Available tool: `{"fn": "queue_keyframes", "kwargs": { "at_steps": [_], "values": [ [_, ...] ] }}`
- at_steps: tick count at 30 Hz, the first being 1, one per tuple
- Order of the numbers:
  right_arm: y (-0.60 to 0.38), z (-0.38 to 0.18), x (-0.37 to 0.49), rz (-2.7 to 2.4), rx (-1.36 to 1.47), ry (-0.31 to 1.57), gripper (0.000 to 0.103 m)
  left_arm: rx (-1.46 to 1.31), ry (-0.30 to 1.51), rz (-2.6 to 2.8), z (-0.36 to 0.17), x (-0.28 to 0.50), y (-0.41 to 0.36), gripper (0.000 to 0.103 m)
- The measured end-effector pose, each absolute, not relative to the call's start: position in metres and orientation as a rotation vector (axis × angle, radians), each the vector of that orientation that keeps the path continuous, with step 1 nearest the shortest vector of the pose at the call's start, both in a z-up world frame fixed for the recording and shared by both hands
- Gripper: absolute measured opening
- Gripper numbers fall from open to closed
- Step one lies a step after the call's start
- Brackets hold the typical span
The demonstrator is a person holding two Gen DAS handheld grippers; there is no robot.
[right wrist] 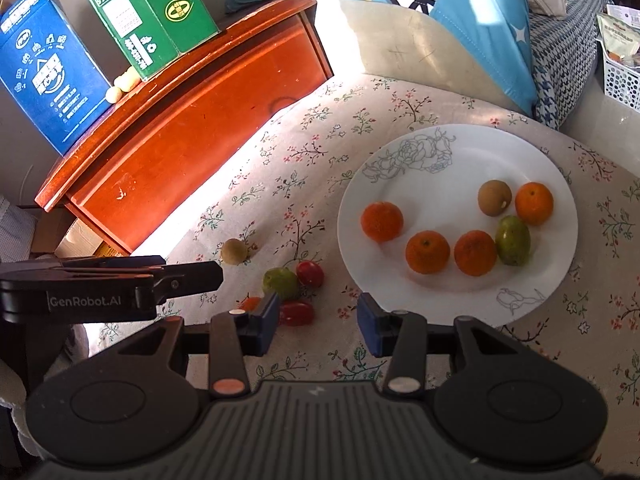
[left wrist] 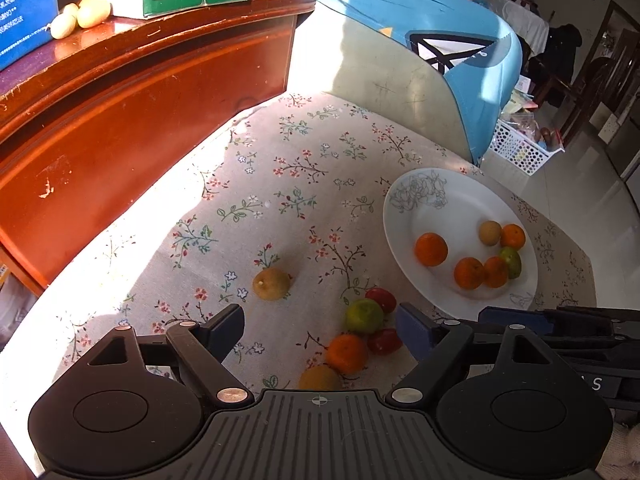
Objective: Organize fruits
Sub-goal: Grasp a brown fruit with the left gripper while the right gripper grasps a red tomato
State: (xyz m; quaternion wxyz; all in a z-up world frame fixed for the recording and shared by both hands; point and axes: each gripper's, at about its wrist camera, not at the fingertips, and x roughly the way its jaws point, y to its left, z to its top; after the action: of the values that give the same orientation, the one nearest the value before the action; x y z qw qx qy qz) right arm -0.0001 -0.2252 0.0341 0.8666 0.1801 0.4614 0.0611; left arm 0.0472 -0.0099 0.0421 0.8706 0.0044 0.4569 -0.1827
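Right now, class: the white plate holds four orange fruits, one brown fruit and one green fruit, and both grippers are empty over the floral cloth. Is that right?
Almost. The white plate holds four orange fruits, one brown fruit and one green fruit, as the right wrist view shows. Both views show the left gripper and right gripper empty over the floral cloth.

Strong sunlight falls across a floral-print cloth [left wrist: 304, 184] covering the work surface, leaving a bright strip along its far edge. A scuffed reddish-brown wooden cabinet [left wrist: 132, 120] stands beside it. A pale cushioned seat with a light-blue printed cover [left wrist: 452, 40] lies beyond. Glossy pale floor tiles [left wrist: 580, 184] extend right, bearing a white perforated plastic basket [left wrist: 520, 148].
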Motion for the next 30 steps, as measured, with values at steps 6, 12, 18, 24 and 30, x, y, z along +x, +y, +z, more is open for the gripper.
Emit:
{"fn": "queue_keyframes", "kwargs": {
  "at_steps": [6, 12, 18, 24, 30],
  "values": [
    [-0.209, 0.020, 0.001, 0.155, 0.333, 1.007, 0.041, 0.100, 0.961, -0.388, 0.033, 0.036, -0.005, 0.083],
    [-0.197, 0.011, 0.008, 0.161, 0.285, 1.026, 0.039, 0.189, 0.950, -0.417, 0.029, 0.025, 0.002, 0.083],
    [-0.190, 0.004, 0.015, 0.167, 0.273, 1.039, 0.038, 0.275, 0.947, -0.445, 0.024, 0.017, 0.001, 0.083],
    [-0.182, -0.003, 0.022, 0.162, 0.253, 1.049, 0.038, 0.261, 0.975, -0.466, 0.017, 0.017, 0.003, 0.083],
    [-0.181, -0.005, 0.026, 0.151, 0.244, 1.041, 0.035, 0.272, 0.986, -0.495, 0.009, 0.014, -0.005, 0.083]
  ]
}}
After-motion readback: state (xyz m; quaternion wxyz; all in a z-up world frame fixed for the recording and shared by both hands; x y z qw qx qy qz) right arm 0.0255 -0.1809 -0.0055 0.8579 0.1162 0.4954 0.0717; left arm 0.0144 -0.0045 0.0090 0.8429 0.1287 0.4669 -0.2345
